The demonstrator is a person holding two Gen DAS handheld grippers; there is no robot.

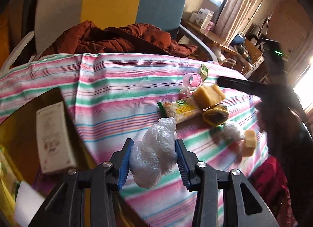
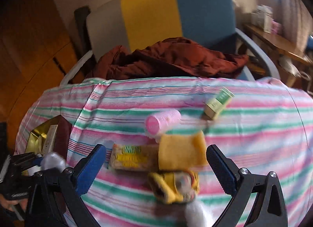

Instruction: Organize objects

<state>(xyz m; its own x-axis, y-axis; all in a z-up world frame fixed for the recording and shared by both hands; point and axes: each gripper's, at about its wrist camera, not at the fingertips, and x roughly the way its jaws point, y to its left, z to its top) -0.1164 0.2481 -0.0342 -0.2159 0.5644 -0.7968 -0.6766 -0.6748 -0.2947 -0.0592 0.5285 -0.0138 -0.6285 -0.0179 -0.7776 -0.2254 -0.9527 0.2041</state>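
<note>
Two grippers are at work over the striped cloth (image 1: 121, 82). In the lower centre of the left wrist view the left gripper (image 1: 154, 160) is closed on a crumpled clear plastic bag (image 1: 154, 152), its blue pads pressing the wad from both sides, the bag's long axis running up along the fingers. At the left edge of that frame, touching the cloth's border, sits a dark box with a gold lining (image 1: 29, 121) that already holds a white carton (image 1: 53, 139); judging by the task, that box is where the bag belongs, and it lies to the left of the held bag, nearer this arm than the other. In the right wrist view the right gripper (image 2: 156, 166) hangs with its jaws spread wide and nothing between its pads, over the loose pile at lower centre: a yellow sponge block (image 2: 182, 154), a snack bar wrapper (image 2: 131, 156) lying crosswise to the fingers, a yellow rolled thing (image 2: 174, 186) I cannot name through the blur, a pink hair roller (image 2: 162, 121) and, further toward the upper right, a small green carton (image 2: 217, 104). The sponge lies straight ahead between the open fingers, so the right arm looks best placed for it, while the left has only to swing leftward to the box.
</note>
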